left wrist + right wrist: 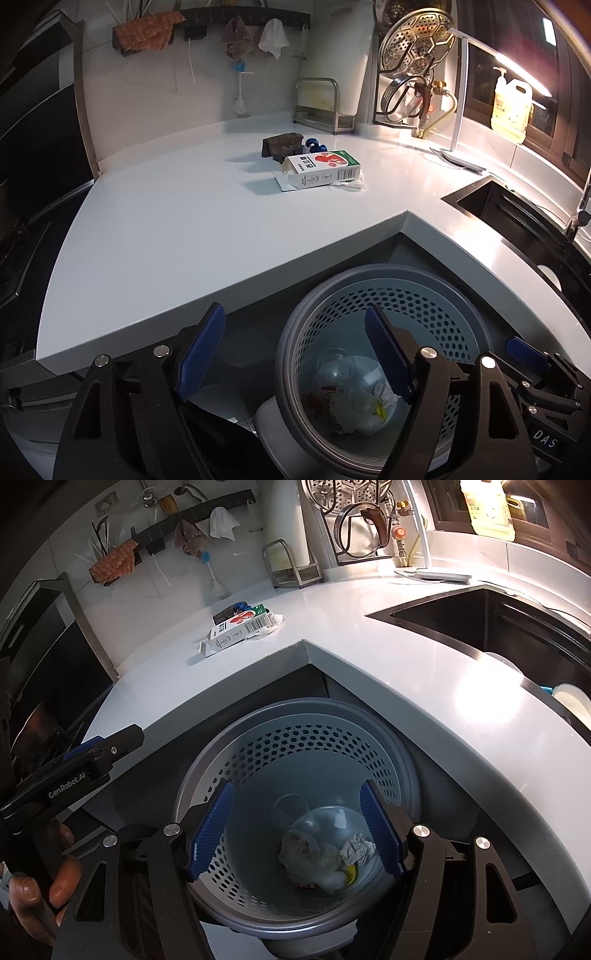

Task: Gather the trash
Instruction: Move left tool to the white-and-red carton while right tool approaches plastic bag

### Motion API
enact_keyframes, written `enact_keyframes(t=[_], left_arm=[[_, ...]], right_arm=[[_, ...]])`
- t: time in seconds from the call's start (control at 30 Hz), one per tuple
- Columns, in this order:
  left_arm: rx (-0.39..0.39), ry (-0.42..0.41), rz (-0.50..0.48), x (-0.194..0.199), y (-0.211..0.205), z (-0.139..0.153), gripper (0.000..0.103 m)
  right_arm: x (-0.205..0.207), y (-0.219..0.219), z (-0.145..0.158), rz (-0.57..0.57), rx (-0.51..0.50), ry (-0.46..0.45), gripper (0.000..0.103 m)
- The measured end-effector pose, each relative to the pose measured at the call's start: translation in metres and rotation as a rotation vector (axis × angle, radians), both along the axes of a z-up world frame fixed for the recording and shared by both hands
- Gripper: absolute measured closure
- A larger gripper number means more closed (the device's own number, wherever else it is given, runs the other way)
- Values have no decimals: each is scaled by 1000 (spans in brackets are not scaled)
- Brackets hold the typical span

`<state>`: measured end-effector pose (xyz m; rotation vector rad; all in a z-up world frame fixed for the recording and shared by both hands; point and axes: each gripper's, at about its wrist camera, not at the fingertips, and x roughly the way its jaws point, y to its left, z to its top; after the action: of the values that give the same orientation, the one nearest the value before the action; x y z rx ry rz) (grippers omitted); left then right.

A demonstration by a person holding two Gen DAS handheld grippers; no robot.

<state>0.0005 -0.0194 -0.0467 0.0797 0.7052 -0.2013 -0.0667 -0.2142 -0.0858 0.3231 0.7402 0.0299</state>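
Carton [322,170] w/ red-green print, flap open, on counter [184,236].

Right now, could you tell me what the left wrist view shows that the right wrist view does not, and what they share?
Only the left wrist view shows the dark sponge behind the carton in full, and the whole pump bottle on the sill.

Only the right wrist view shows the deep inside of the sink, dishes in it, and the hand that holds the left gripper.

Both show the open carton on the counter, and the perforated bin with trash, below open jaws.
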Motion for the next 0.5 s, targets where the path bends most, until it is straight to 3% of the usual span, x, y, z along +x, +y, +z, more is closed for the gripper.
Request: enact_keyframes(t=[0.33,0.5], left_arm=[[-18,-11,37,28,29,12,20],[-6,-42,17,57,35,25,18]], right_arm=[[40,14,20,47,-45,-20,35],[66,12,33,70,-11,-34,35]])
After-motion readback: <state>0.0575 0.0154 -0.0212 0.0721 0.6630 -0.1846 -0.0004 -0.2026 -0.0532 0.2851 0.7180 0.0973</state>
